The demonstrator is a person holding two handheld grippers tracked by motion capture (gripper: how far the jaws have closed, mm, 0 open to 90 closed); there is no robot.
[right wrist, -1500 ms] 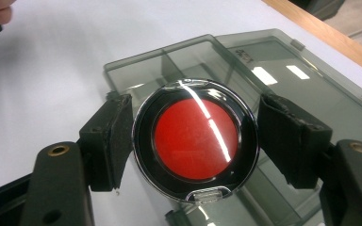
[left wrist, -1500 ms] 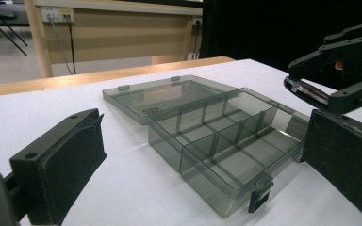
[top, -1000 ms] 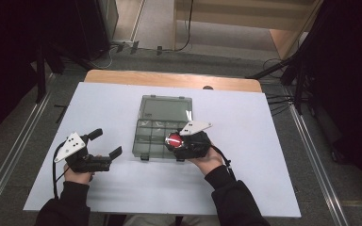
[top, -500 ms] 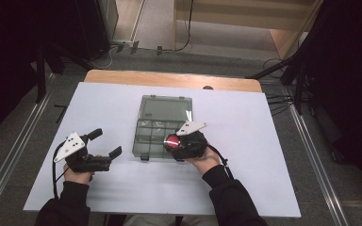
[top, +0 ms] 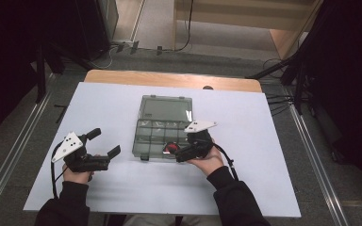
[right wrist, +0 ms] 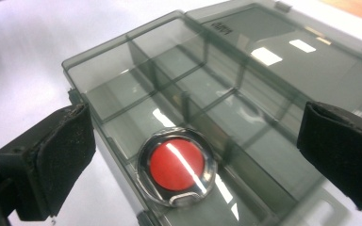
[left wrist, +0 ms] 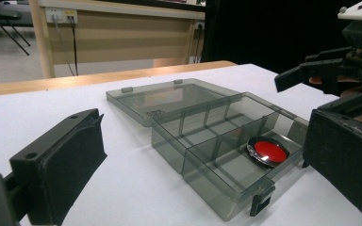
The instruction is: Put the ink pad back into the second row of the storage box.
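Near the tabletop's left edge, toward its near side, the left gripper is held with its jaws spread and nothing between them, well apart from the box. At the middle of the tabletop lies the smoky clear compartment box, its lid folded flat toward the far edge. A red round disc in a clear case lies in a near-edge compartment. The right gripper hovers just over that compartment; its jaws have just been opening and stand wide on either side of the disc, not touching it.
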